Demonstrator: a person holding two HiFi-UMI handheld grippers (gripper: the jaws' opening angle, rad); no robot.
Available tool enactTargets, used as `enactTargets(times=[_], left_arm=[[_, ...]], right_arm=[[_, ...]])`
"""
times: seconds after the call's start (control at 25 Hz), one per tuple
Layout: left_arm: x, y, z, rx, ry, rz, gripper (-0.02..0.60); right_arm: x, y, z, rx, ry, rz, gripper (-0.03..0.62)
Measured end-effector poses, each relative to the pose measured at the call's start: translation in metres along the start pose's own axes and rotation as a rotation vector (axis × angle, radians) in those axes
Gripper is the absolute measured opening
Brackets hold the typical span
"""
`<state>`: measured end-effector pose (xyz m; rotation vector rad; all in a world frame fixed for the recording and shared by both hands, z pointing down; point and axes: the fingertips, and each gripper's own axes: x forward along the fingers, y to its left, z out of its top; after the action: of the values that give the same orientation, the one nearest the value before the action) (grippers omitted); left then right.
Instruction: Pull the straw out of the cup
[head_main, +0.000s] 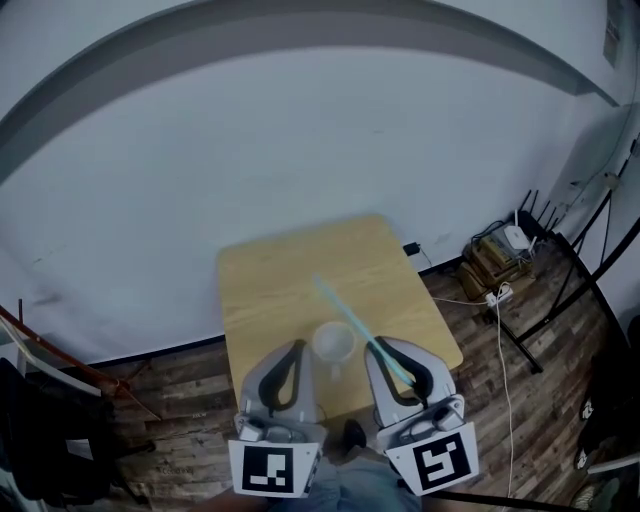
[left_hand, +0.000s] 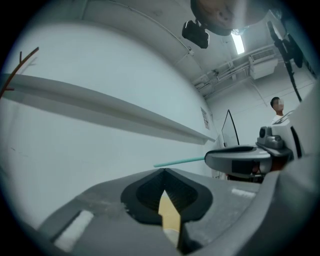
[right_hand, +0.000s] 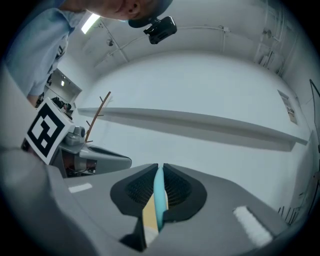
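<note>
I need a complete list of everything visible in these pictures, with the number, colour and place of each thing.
table: 1, light wood, centre, on a wooden floor.
cup: 1, pale and translucent, at the table's near edge, between the two tools.
straw: 1, light blue-green, clamped in the right tool, slanting away to the left over the table.
router: 1, white, on the boxes by the wall, right.
boxes: brown, count unclear, on the floor by the wall, right.
cable: at least 1, white, on the floor right of the table.
stand: 1, black, far right.
left tool: 1, grey, jaws together, nothing between them, left of the cup.
right tool: 1, grey, shut on the straw, right of the cup.
</note>
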<state>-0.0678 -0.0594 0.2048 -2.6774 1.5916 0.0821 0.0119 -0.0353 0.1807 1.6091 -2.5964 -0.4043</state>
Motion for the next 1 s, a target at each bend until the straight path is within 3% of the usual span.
enactTargets(times=[1.0], left_arm=[[0.007,0.003,-0.004,-0.008,0.008,-0.001,0.02]], right_arm=[[0.009,-0.001,-0.016,0.03,0.033,-0.03,0.034]])
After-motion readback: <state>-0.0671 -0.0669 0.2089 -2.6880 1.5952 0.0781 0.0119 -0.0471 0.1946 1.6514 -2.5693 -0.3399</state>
